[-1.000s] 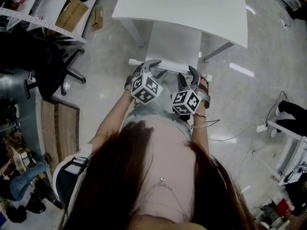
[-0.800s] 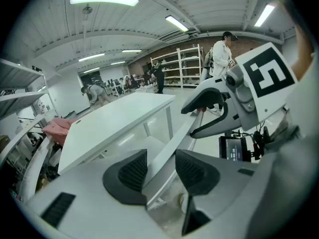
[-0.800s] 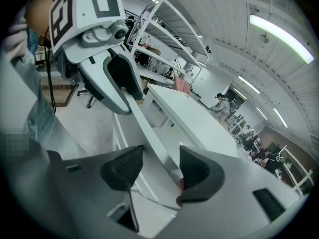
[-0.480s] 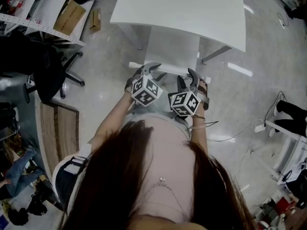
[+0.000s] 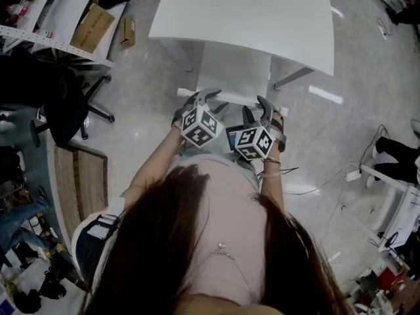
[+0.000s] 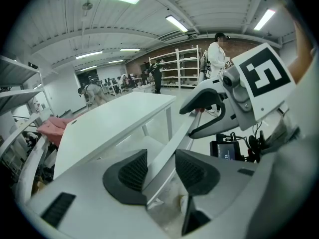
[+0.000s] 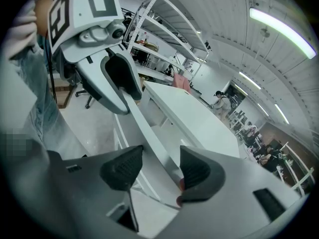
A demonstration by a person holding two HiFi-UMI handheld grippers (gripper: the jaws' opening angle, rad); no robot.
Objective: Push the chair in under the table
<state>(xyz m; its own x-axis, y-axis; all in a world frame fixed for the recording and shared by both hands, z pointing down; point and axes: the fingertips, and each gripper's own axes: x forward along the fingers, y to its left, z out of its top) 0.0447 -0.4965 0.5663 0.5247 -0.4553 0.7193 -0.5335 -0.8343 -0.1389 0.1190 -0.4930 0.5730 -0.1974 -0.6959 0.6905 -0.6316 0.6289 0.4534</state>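
**Position of the chair.** The white chair (image 5: 236, 67) stands at the near edge of the white worktop (image 5: 249, 12). Its seat is partly under the worktop. Its backrest top rail (image 5: 231, 99) is clear of the worktop edge, on the person's side. The push appears to be under way but not complete.

**Gripper state.** The left gripper (image 5: 209, 96) is narrow, and its ribbed pads (image 6: 134, 171) close on the top rail at the end of the rail away from the right gripper. The right gripper (image 5: 261, 107) is likewise narrow on the rail at its other end. In the right gripper view the rail (image 7: 149, 133) passes between the two pads. Both grippers are on the near side of the worktop, apart from each other along the rail.

**Handling.**
- The chair looks rigid, probably moulded plastic or painted wood on thin legs. Judge it light to moderate in weight.
- The rail is smooth and may slip in the pads if it is twisted. Apply force straight toward the worktop.
- The two-point hold on the rail is the correct place. It lets the chair be steered.
- Push evenly on both ends. Uneven force is likely to turn the chair and bring a leg against a worktop leg.
- The floor is glossy, so the legs should slide. Push low and level, since a push at rail height can tip the chair forward.
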